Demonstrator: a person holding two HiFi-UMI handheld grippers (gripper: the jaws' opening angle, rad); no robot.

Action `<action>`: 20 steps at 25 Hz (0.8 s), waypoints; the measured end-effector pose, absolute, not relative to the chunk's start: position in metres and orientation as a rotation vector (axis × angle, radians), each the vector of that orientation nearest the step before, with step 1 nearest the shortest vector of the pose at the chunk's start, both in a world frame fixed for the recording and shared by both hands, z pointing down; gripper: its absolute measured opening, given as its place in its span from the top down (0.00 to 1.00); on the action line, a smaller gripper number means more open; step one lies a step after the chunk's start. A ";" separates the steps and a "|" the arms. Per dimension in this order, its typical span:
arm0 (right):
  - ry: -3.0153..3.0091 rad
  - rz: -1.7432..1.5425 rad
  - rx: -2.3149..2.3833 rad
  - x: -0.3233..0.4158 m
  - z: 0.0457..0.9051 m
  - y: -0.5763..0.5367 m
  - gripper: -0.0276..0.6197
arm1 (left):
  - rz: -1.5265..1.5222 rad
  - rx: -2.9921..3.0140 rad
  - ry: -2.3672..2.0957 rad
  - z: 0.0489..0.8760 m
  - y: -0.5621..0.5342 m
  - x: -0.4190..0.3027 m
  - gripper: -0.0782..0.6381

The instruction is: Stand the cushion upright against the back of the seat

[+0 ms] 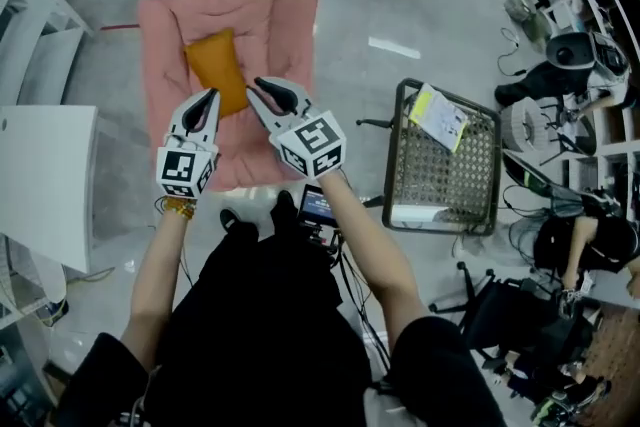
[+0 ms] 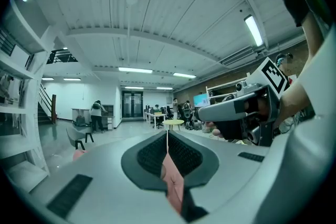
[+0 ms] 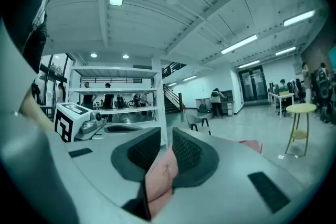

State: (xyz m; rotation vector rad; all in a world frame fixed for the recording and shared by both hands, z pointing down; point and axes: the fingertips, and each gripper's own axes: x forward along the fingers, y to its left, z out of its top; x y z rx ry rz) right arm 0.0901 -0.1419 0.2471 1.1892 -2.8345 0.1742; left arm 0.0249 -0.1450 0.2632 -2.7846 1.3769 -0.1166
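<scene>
clamping cushion (image 1: 230, 20): left gripper (image 1: 212, 95), right gripper (image 1: 257, 84)

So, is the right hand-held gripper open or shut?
Shut: the right hand-held gripper pinches the pink cushion between its jaws.

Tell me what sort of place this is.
Probably an open-plan lab or workshop: tall shelving racks, desks with people working at the far end, and long ceiling strip lights over a polished floor.

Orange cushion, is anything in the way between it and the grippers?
Nothing visible stands between. The orange cushion lies on the pink pad, right at both tips, but the left gripper and right gripper pinch the pink pad instead.
</scene>
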 end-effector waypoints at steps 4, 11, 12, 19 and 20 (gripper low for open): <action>-2.844 0.056 1.235 0.086 0.226 -0.138 0.84 | -0.078 -2.762 1.347 0.238 -0.142 0.024 0.87; -2.847 -0.099 1.323 0.084 0.201 -0.135 0.84 | -0.032 -2.740 1.336 0.217 -0.139 0.021 0.87; -2.844 -0.106 1.332 0.086 0.199 -0.135 0.84 | -0.029 -2.737 1.335 0.216 -0.139 0.021 0.87; -2.789 -0.136 1.374 0.093 0.204 -0.137 0.86 | -0.028 -2.741 1.339 0.217 -0.141 0.027 0.87; -2.781 -0.143 1.374 0.092 0.207 -0.137 0.87 | -0.030 -2.741 1.344 0.218 -0.142 0.028 0.87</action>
